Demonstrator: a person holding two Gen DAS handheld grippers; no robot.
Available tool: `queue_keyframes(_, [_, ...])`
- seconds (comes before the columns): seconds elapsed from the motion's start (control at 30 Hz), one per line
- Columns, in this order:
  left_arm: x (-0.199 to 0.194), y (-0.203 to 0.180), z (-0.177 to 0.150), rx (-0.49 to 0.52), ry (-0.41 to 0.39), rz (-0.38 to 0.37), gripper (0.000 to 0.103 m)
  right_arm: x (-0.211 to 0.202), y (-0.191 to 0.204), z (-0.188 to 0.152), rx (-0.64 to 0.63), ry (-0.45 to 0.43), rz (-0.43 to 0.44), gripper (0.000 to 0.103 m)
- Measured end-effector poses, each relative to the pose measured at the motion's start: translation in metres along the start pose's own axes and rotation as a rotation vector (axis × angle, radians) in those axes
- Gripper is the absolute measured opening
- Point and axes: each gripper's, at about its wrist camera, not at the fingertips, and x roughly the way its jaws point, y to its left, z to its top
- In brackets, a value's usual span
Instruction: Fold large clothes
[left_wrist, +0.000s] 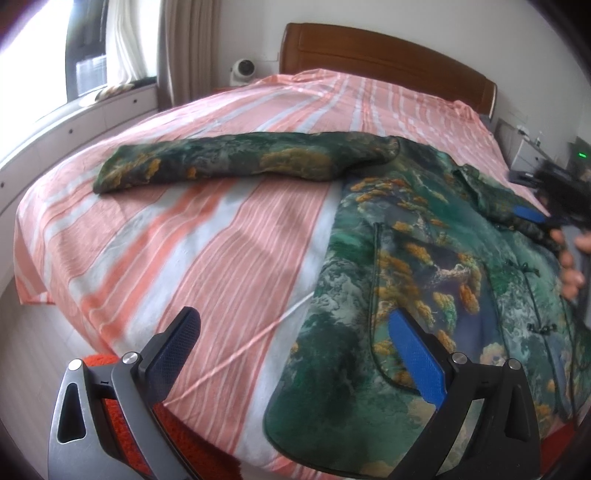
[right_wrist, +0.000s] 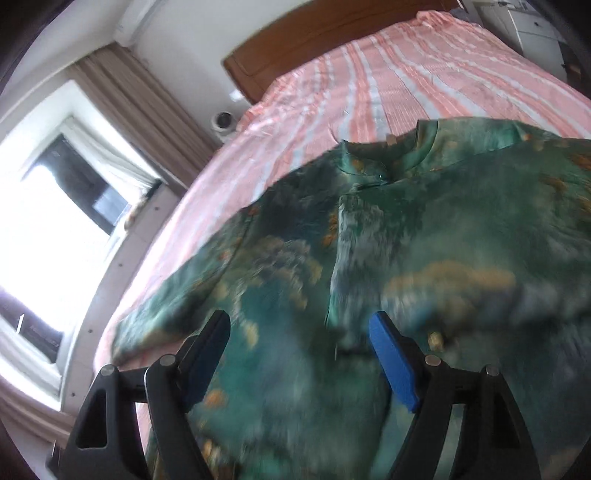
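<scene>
Lying spread on the bed (left_wrist: 221, 229), the green printed jacket (left_wrist: 424, 266) sits ahead and to the right of the left tool (left_wrist: 295, 354). That tool hangs above the near edge of the bed with its jaws wide apart and nothing between them; its blue pad (left_wrist: 413, 362) is over the jacket's hem corner, while its dark pad (left_wrist: 173, 350) is over the pink striped sheet (left_wrist: 229, 258). One sleeve (left_wrist: 229, 162) stretches flat across the sheet, far ahead of the left tool and running to its left. A red shaggy surface (left_wrist: 110, 406) shows below the tool at the bed's edge.

The right tool (right_wrist: 299, 350) is open too, empty, and tilted over the jacket's body (right_wrist: 369, 240). Its picture is blurred. The jacket fills the space directly under and ahead of this tool, with the collar (right_wrist: 406, 155) further ahead, towards the wooden headboard (right_wrist: 314, 40). In the left wrist view the right tool (left_wrist: 546, 218) appears far off to the right, held by a hand (left_wrist: 570, 266) above the jacket's front near the knot buttons (left_wrist: 541, 326).
</scene>
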Motion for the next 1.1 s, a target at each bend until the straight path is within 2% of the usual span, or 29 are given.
queue_keyframes(0.1, [-0.003,-0.004,-0.001,0.016,-0.009,-0.003,0.102,-0.037,-0.005,-0.019,-0.069,-0.041,-0.042,0.084])
queue_keyframes(0.23, [-0.007,-0.005,-0.001,0.015,-0.024,-0.001,0.102,-0.098,-0.017,-0.058,-0.167,-0.118,-0.210,0.086])
queue_keyframes(0.33, [-0.010,-0.006,-0.002,0.009,-0.028,-0.003,0.102,-0.133,-0.027,-0.093,-0.170,-0.158,-0.303,0.087])
queue_keyframes(0.57, [-0.013,-0.024,-0.006,0.041,-0.031,-0.004,0.102,-0.180,-0.025,-0.162,-0.197,-0.246,-0.427,0.091])
queue_keyframes(0.73, [-0.019,-0.035,-0.011,0.093,-0.056,0.019,0.102,-0.183,-0.018,-0.175,-0.241,-0.211,-0.460,0.091])
queue_keyframes(1.1, [-0.020,-0.030,-0.010,0.086,-0.063,0.032,0.102,-0.205,0.002,-0.201,-0.262,-0.276,-0.450,0.091])
